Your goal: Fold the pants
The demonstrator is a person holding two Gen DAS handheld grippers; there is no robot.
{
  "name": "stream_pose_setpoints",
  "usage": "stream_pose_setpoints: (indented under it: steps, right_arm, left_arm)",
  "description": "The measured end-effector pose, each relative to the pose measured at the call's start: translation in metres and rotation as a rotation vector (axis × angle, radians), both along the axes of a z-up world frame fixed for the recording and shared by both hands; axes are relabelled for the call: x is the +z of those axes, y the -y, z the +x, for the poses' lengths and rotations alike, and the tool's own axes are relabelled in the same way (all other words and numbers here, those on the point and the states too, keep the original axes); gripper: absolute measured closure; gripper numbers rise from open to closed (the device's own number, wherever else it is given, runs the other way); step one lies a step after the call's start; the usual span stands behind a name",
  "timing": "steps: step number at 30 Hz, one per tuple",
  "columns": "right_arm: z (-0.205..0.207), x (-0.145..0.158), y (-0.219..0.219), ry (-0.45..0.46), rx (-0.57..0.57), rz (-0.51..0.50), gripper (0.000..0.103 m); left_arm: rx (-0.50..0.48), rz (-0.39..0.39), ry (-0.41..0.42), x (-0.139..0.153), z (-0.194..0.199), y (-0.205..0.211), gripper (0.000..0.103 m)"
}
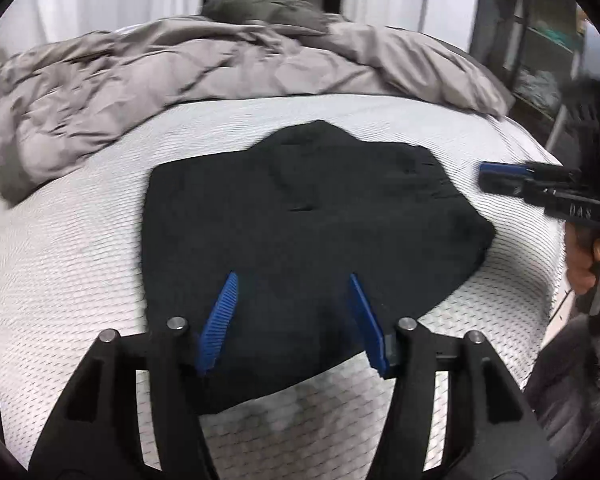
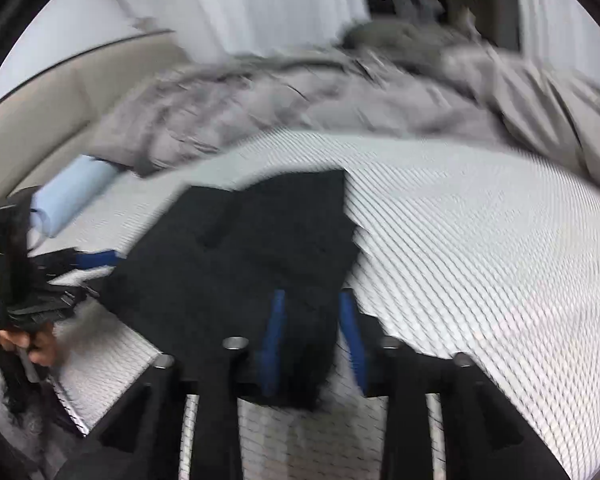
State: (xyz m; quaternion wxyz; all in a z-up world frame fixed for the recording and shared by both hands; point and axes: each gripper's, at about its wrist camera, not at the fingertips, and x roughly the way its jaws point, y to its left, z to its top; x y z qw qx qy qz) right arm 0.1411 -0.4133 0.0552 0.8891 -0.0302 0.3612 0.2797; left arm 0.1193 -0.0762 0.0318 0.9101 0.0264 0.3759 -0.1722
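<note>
1. Pants [image 1: 300, 216]: black, folded into a compact flat bundle, lying at centre frame on the white textured mattress [image 1: 60, 280]. In the right wrist view the bundle [image 2: 236, 264] sits centre-left; that view is motion-blurred.
2. Surroundings: a rumpled grey duvet [image 1: 140, 80] is heaped across the upper part of the frame, well apart from the pants. A light blue roll [image 2: 72, 196] lies at the left edge of the right wrist view, beside the duvet. Shelving [image 1: 540, 48] stands at upper right of the left wrist view. Nothing lies on top of the pants.
3. Left gripper [image 1: 294, 280]: jaws wide open at lower centre, blue pads [image 1: 220, 320] over the near edge of the pants, gripping nothing; contact with the cloth cannot be determined.
4. Right gripper [image 2: 311, 300]: jaws partly open, holding nothing, positioned over the near right corner of the pants. Seen from the left wrist view it is at the right edge of frame [image 1: 496, 172], beside the pants.
</note>
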Motion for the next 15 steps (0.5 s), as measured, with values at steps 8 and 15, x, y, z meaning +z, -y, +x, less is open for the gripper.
stream_pose_setpoints:
  steps: [8,15]
  right_arm:
    - [-0.003,-0.06,-0.092,0.006,0.206,-0.362,0.065]
    - [-0.031,-0.03,-0.033,0.101,0.18,-0.37,0.056]
  left_arm:
    - [-0.049,0.115,-0.067,-0.032,0.012,0.028,0.049]
    - [-0.047,0.124,-0.054,-0.03,-0.013,0.012,0.049]
